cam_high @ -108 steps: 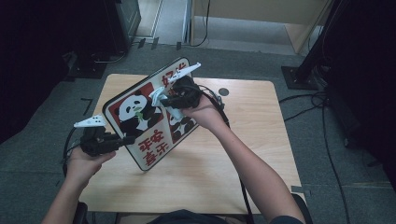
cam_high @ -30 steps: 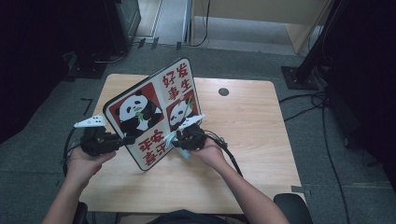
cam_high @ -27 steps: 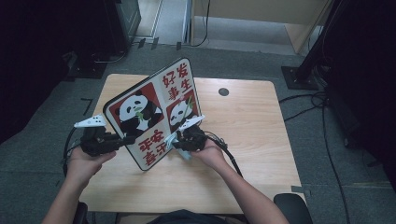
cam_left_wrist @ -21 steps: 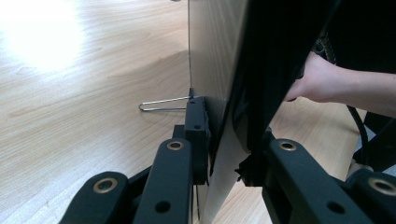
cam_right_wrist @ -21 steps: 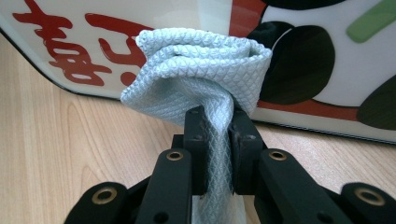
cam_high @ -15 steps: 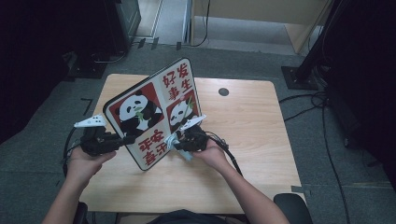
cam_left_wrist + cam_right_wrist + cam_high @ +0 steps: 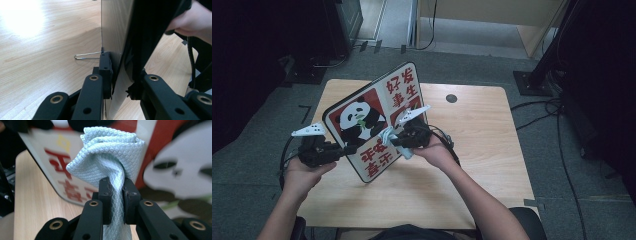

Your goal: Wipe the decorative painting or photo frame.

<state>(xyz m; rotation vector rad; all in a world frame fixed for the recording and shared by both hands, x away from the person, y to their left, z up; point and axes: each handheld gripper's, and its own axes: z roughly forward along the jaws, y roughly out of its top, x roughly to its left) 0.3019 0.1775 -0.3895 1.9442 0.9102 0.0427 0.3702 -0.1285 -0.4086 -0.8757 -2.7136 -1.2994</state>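
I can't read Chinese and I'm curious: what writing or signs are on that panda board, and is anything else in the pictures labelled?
"好事发生": red characters at the top right of the panda board, in the high view.
"平安喜乐": red characters at its lower end, as best I can read them.
In the right gripper view, behind the cloth, the red characters are too blurred to read.
Nothing else carries readable text.

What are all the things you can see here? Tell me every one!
Panda board: one, red and white with a black-and-white panda and red writing, standing tilted on the table.
Cloth: one, pale blue, bunched against the board's picture side.
Table: one, light wood, under everything.
Round hole: one, dark, near the table's far edge.
Left gripper: one, black, clamped on the board's edge.
Right gripper: one, black, pinching the cloth.
Hands: two, left hand, right hand.
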